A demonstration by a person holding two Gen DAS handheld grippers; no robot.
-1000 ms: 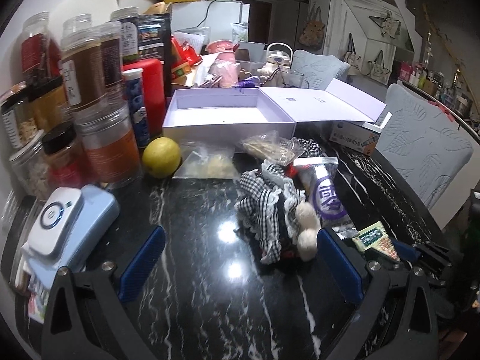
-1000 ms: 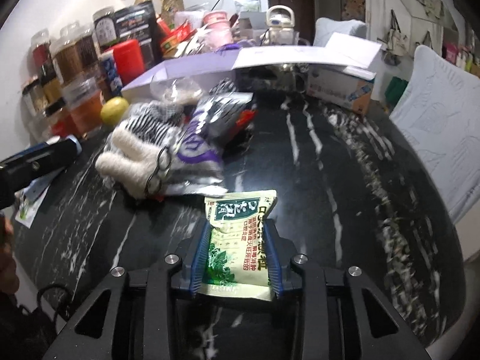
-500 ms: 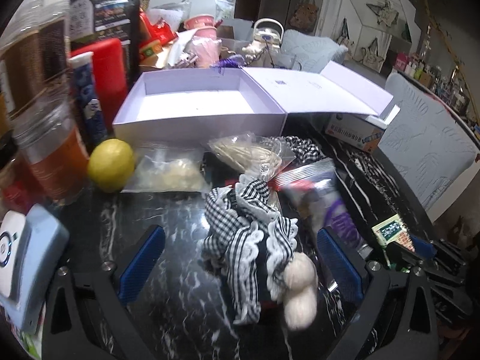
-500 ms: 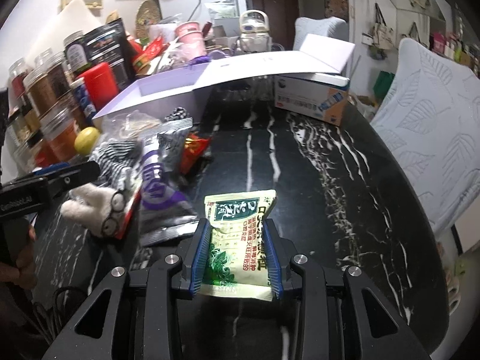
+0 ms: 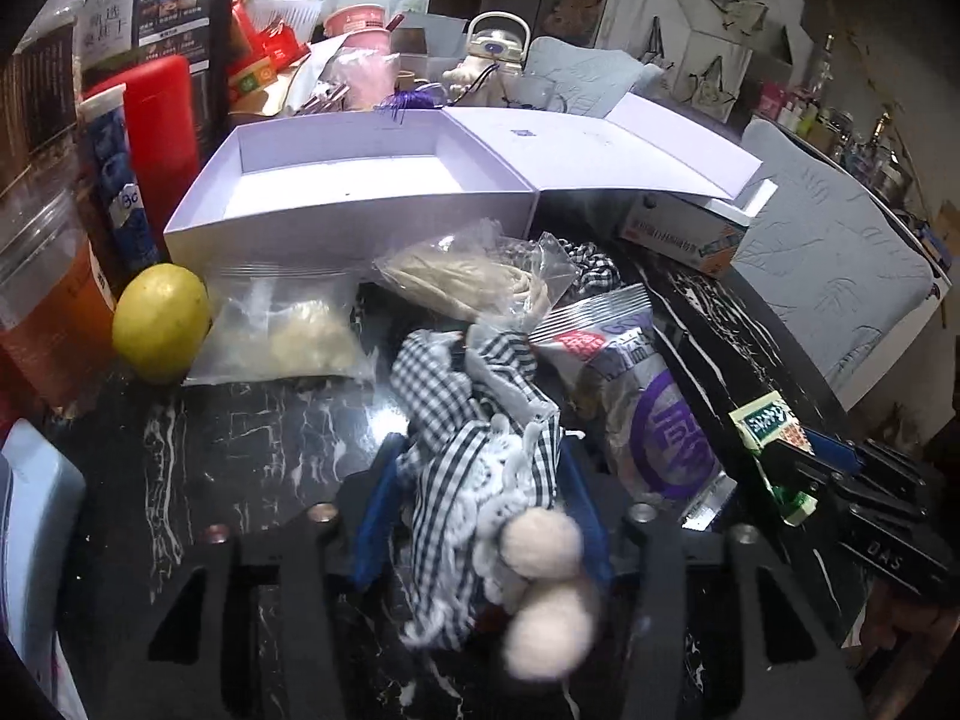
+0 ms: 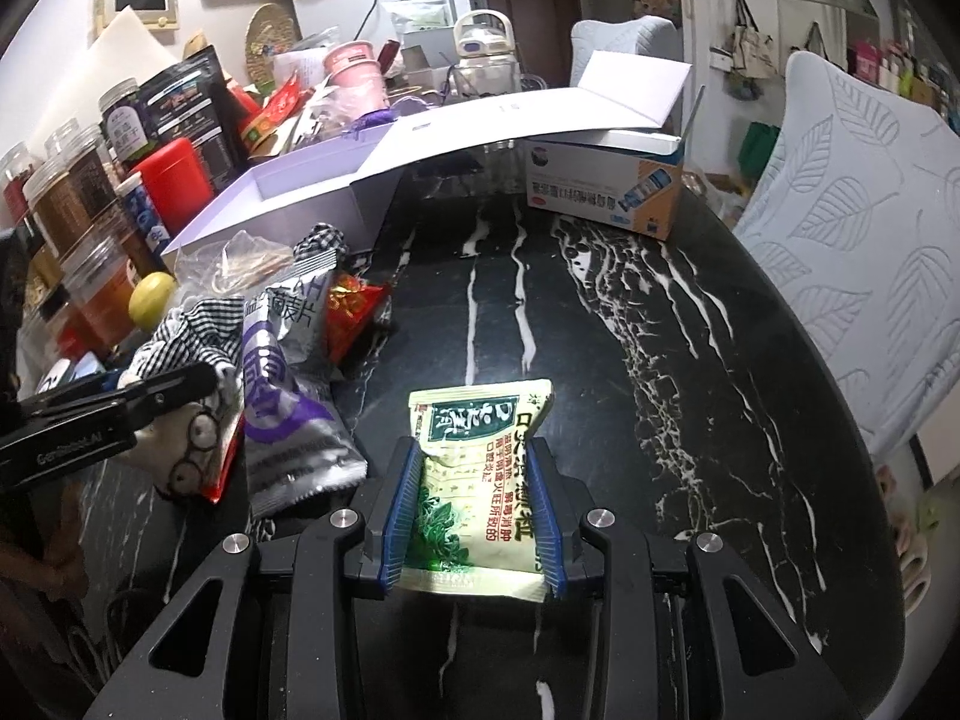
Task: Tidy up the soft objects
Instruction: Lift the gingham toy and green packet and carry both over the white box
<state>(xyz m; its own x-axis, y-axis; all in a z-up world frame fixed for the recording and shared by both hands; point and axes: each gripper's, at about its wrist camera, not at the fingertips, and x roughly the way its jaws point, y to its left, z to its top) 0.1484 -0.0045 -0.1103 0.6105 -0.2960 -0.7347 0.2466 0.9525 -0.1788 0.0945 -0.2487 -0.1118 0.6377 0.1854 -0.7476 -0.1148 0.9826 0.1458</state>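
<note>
Left claw (image 5: 480, 510) moved forward and down, closing on checked cloth (image 5: 474, 450), right claw (image 6: 474, 510) angled downward, pinching green sachet (image 6: 474, 480)

Left gripper (image 5: 480, 516): jaws, spread wide on either side of the checked cloth toy (image 5: 480, 456) a second ago, are closing, blue pads now against the toy's gingham and lace. Gripper now nearer the lavender box (image 5: 360, 180) than before, the toy's two white pom-poms lying over its frame. Lemon (image 5: 161, 321), formerly well ahead, now left of the toy.
</note>
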